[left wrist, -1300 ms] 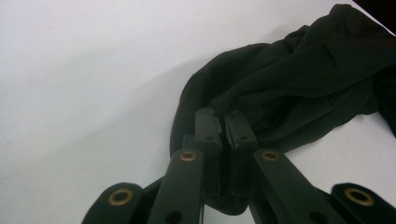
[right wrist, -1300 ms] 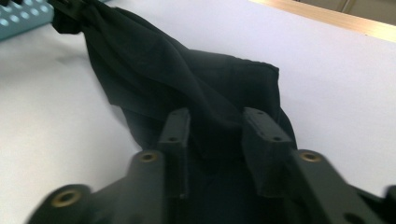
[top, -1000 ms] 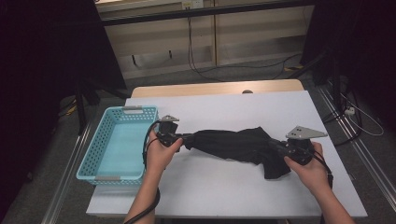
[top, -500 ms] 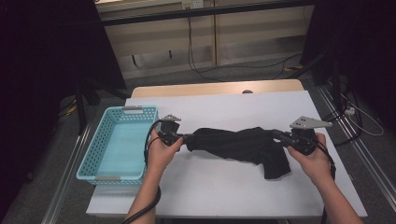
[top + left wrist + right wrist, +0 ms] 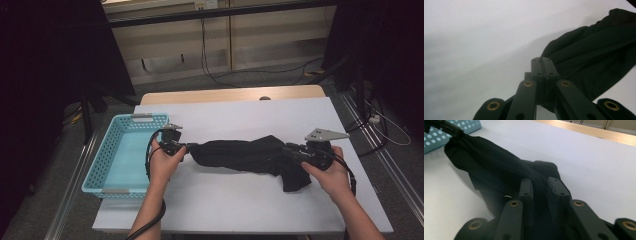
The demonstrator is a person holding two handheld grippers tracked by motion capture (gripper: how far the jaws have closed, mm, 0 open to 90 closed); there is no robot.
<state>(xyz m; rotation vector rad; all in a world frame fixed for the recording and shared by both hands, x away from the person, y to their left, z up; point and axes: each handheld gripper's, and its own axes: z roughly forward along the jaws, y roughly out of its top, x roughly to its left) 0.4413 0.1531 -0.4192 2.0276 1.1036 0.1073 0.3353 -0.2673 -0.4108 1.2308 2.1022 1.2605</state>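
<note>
Cloth (image 5: 245, 156) lies bunched in a long dark roll across the middle of the table (image 5: 240, 210), stretched between your two grippers, with the basket (image 5: 122, 150) just beside its left end. It looks soft, light and limp, so expect it to sag and slide into new folds wherever you leave it unsupported; nothing about it seems fragile. Your left gripper (image 5: 541, 65) is clamped tight on the cloth's left tip, a thin pinch that could slip if you tug. Your right gripper (image 5: 539, 187) has just been opening: its jaws stand apart with cloth between them, not pressed. Take hold there on a thick fold near the end, not a single loose layer.
</note>
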